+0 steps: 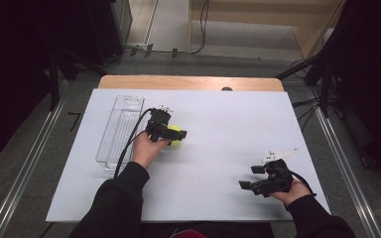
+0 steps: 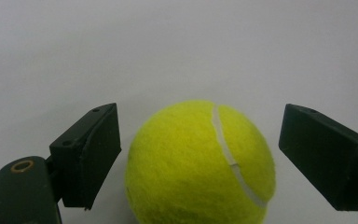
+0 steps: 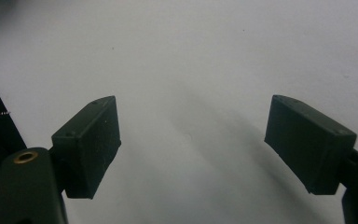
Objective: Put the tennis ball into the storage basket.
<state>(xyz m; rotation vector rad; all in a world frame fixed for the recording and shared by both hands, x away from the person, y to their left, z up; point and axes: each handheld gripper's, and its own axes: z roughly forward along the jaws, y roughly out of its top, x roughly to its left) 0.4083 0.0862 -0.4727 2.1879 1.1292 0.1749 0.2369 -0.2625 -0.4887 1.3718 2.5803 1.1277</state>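
With the tennis ball (image 2: 200,163) seen low in the frame's centre between the released left gripper (image 2: 200,154), both pads should be closed evenly, while the right gripper (image 3: 191,149) is kept released.

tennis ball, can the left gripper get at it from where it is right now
Probably yes. The tennis ball already sits between the open jaws of the left gripper, with a gap showing on each side and nothing in between; closing should catch it.
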